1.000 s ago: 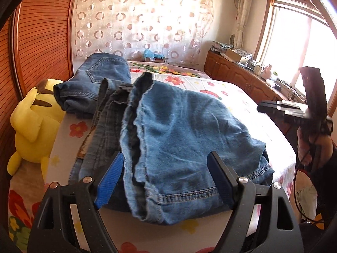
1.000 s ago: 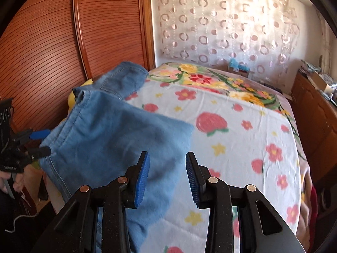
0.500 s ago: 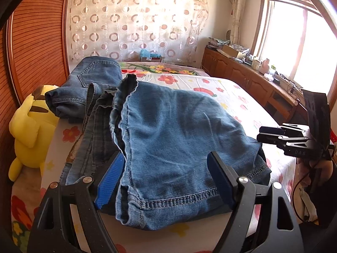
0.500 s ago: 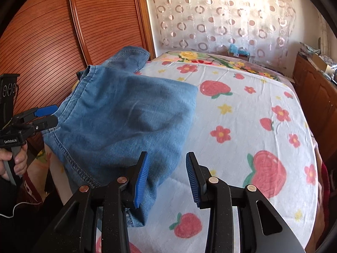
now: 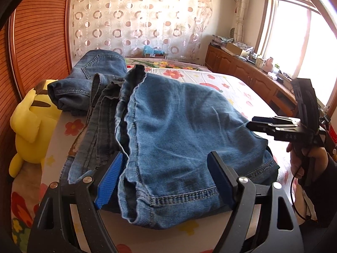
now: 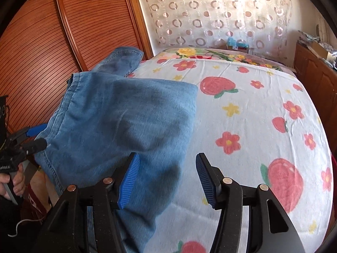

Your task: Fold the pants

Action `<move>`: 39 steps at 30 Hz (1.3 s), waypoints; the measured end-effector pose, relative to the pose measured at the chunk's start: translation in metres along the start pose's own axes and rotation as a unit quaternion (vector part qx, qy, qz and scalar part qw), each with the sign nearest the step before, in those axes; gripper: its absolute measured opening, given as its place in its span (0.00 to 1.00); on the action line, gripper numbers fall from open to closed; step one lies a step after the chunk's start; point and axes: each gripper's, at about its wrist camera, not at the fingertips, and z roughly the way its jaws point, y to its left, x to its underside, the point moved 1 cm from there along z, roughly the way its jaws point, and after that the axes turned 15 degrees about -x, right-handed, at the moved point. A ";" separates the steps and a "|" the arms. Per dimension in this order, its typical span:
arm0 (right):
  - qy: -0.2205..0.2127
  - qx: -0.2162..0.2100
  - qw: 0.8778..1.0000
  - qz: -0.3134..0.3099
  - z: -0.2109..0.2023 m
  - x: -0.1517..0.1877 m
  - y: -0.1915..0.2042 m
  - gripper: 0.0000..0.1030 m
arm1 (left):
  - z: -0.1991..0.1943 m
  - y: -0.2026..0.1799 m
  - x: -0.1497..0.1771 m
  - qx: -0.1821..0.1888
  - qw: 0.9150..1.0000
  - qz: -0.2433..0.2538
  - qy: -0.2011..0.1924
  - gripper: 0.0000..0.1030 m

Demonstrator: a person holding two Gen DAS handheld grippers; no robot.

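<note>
Between the wide-open left tongs point(image 5: 166, 177), which are gripping nothing, the folded pants point(image 5: 179, 135) are lying on the bed point(image 6: 252, 109), hem nearest, long axis running away toward the curtain point(image 5: 137, 19); the right tongs point(image 6: 167, 179) are opening, empty, over the pants' right edge, so both are sitting equally near; a yellow plush point(image 5: 31, 126) is resting beside the wooden wardrobe point(image 6: 52, 52).

Pants point(image 6: 118, 122) hem below frame edge

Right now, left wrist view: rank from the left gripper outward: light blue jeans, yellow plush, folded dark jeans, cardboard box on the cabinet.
1. light blue jeans: hem between the open fingers of the left gripper.
2. yellow plush: left, off the bed's edge.
3. folded dark jeans: behind, upper left.
4. cardboard box: far right, by the window.
</note>
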 end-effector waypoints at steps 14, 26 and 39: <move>0.024 -0.018 0.999 0.024 0.052 -0.015 -0.010 0.56 | 0.017 0.017 0.016 -0.009 1.000 -0.015 0.017 0.79; -0.060 -0.064 0.995 -0.048 0.016 -0.047 0.038 0.05 | 0.006 0.019 0.011 -0.017 1.000 -0.020 -0.003 0.79; -0.094 0.041 0.993 -0.058 -0.074 -0.072 0.003 0.05 | -0.009 -0.011 -0.020 0.006 0.999 0.014 -0.031 0.79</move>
